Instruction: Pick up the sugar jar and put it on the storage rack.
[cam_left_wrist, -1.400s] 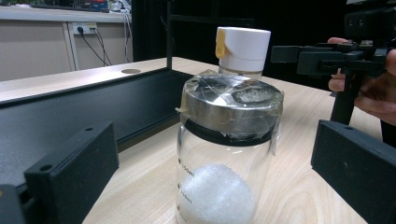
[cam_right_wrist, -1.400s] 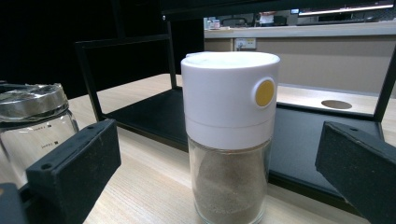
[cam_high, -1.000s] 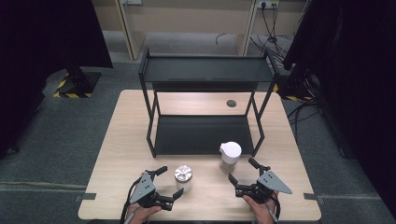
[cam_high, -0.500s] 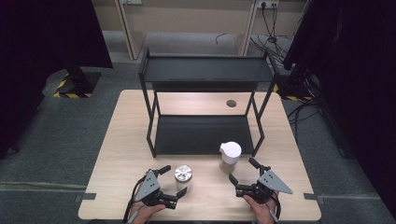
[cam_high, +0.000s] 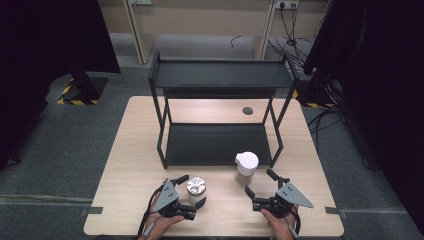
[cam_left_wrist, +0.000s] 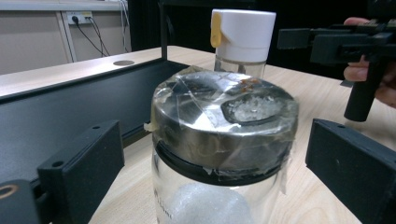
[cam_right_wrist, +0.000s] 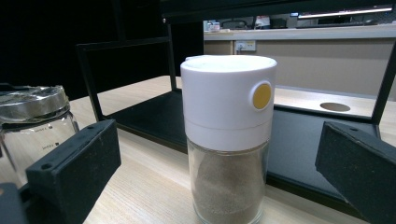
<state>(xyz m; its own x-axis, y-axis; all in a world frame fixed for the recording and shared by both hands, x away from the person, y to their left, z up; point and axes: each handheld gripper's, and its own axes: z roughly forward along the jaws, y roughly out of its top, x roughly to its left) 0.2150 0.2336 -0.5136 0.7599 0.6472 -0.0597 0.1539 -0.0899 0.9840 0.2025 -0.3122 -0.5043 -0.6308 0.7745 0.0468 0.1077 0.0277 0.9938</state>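
Left gripper (cam_high: 191, 191) — lower left of the high view, jaws spread either side of the glass jar (cam_high: 196, 186), just been closing, pads not yet on it. Right gripper (cam_high: 261, 184) — lower right, jaws wide, holding nothing; white-capped shaker (cam_high: 246, 163) stands just beyond them. Black shelf rack (cam_high: 218, 144) — centre of the table (cam_high: 125, 165), right behind both containers.

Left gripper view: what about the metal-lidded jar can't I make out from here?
- Metal-lidded jar: its base is cut off by the bottom edge in the left gripper view.
- Its print: too small in the right gripper view.
- Contact with the left hand-held gripper: too small in the high view.
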